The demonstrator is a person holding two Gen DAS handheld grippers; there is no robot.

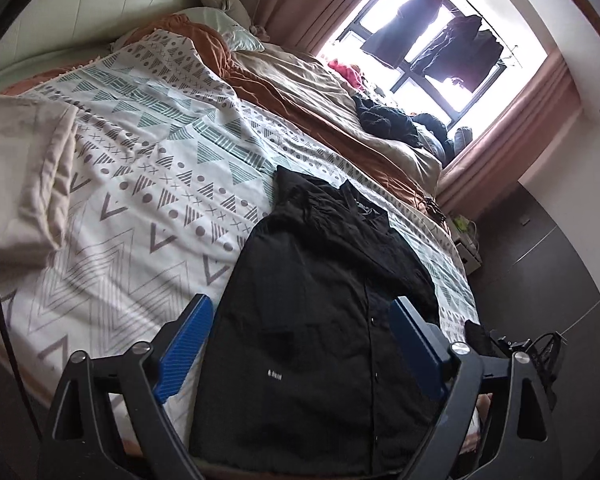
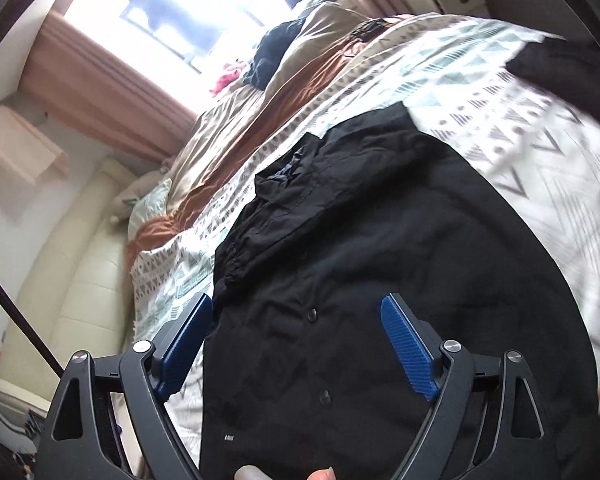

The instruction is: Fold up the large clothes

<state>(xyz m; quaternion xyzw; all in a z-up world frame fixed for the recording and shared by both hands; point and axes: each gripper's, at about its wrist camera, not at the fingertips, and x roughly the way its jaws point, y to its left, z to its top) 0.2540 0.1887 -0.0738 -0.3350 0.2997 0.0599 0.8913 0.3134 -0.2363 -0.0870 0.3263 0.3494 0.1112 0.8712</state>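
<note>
jacket (image 1: 312,320) flat on bed (image 1: 140,184) | left gripper (image 1: 302,344), right gripper (image 2: 296,348) above jacket, jaws spread, empty

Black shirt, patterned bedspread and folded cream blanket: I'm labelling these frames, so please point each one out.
black shirt (image 1: 300,320): left wrist view, on its front panel.
patterned bedspread (image 1: 148,184): left wrist view, on a bare printed stretch.
folded cream blanket (image 1: 20,168): left wrist view, on its top face.

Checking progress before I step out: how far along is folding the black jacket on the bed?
Done: the black jacket lies spread on the patterned bedspread, sleeves apparently tucked in. In hand: nothing; the left hand-held gripper and right hand-held gripper hover open above it. Left: folding the body.
</note>
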